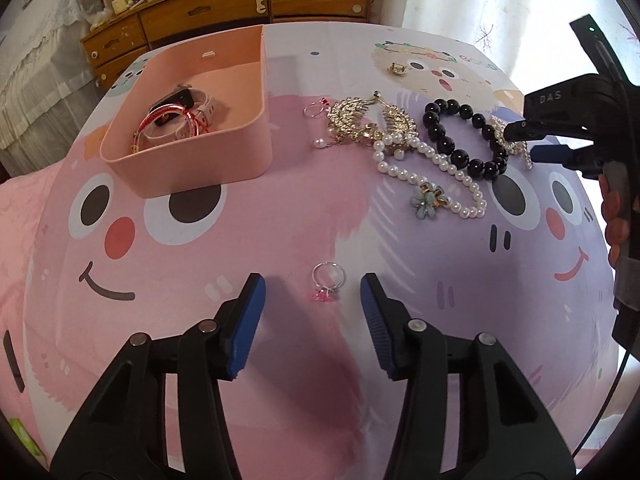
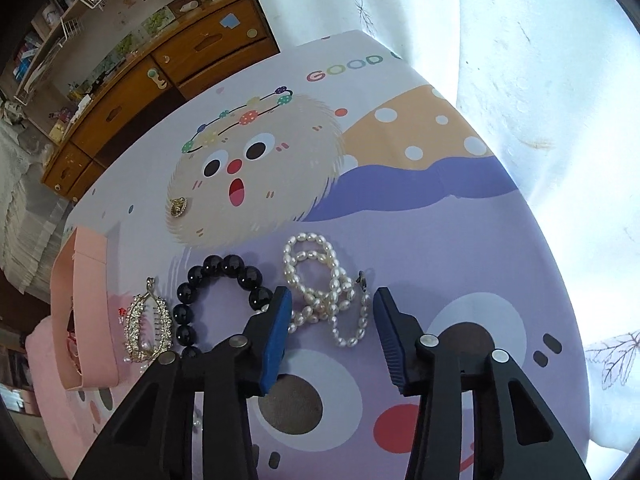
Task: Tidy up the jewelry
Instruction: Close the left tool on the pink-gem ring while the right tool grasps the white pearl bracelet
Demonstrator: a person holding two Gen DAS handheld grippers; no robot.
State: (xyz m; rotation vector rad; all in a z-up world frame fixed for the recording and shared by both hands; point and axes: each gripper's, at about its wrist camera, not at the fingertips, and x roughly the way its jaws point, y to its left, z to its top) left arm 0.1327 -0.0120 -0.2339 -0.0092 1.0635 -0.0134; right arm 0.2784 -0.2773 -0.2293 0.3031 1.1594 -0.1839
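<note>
— So where is the pink-stone ring (image 1: 327, 282) sitting?
— Just ahead of the left gripper (image 1: 312, 292), centred between its spread jaws on the bench (image 1: 280, 220).
— And the right gripper (image 2: 332, 308)?
— Straddling the pearl strand (image 2: 320, 288), jaws apart, nothing pinched.

Furniture: wooden drawer unit (image 1: 224, 4) along far wall, cluttered top, stickers on fronts
Shelving: white wire shelf (image 2: 60, 20) w/ books, upper left in right view
Window side: white curtain (image 1: 500, 8) w/ leaf print, strong daylight thru it
Left edge: white lace cloth (image 1: 36, 28)
</note>
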